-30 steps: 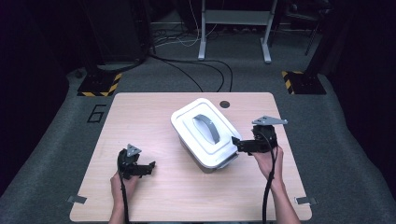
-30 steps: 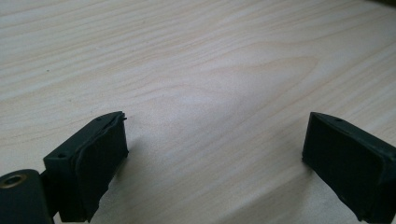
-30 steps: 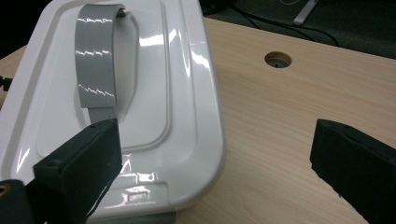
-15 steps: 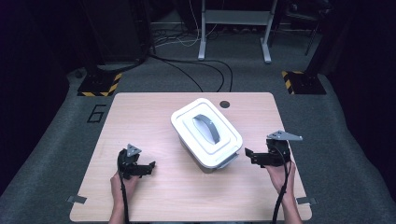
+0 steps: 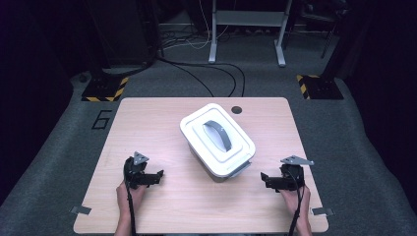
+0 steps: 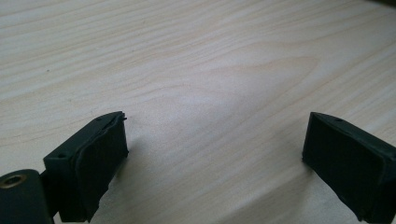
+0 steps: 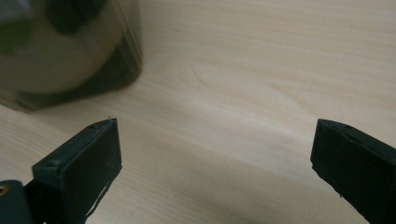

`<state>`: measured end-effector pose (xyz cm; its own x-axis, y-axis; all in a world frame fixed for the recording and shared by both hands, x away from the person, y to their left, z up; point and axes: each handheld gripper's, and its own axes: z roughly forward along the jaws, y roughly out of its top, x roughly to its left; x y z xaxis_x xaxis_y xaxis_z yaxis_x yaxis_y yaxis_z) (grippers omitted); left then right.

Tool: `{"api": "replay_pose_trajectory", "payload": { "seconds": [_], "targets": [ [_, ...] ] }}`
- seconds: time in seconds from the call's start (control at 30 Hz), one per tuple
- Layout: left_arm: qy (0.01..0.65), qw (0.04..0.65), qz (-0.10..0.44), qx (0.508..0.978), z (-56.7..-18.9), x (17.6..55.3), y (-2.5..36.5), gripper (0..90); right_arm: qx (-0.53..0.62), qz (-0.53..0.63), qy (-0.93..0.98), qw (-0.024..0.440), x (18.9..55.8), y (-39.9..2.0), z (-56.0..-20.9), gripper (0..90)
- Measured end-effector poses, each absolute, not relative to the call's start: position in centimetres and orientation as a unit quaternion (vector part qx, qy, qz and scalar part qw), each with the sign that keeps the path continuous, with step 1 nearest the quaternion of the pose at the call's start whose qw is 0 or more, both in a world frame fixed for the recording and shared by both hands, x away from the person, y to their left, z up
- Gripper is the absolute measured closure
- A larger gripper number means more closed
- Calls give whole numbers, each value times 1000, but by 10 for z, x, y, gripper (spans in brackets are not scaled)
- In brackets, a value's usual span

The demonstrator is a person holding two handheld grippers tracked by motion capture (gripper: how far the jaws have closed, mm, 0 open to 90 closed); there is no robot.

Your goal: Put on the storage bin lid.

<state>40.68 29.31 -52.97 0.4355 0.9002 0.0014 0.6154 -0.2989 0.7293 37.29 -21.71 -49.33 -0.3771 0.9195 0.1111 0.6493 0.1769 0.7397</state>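
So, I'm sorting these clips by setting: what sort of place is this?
Probably a lab or recording studio, not a home: a lone wooden table on grey carpet, hazard-striped stand bases, loose floor cables, and dark surroundings.

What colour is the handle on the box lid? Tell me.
Grey, on a white lid; the handle shows best in the high view.

Room as I see it from my side of the table:

- Table (image 5: pixel 147 123): light wood-grain top, rounded corners, a dark round grommet hole (image 5: pixel 237 109) near its far edge.
- Floor (image 5: pixel 64 128): grey carpet; the number 6 (image 5: pixel 101 119) marked just left of the table.
- Two yellow-and-black striped base plates (image 5: pixel 104 90), at far left and far right.
- Black cables (image 5: pixel 206 69) trailing across the carpet.
- White metal frame legs (image 5: pixel 246 29) beyond.
- Surroundings: dark, unlit.
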Motion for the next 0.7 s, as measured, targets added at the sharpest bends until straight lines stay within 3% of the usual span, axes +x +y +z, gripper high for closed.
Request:
{"api": "replay_pose_trajectory", "payload": {
  "seconds": [0.23, 0.33, 0.7],
  "targets": [
    [489, 337, 212, 776, -530, 407, 293, 63, 525, 336, 758, 193, 368, -220, -525, 0],
    [489, 337, 211, 776, -530, 407, 293, 63, 516, 326, 763, 212, 365, -219, -527, 0],
    [489, 337, 212, 776, -530, 407, 293, 63, 513, 323, 765, 218, 364, -216, -530, 0]
  ]
}}
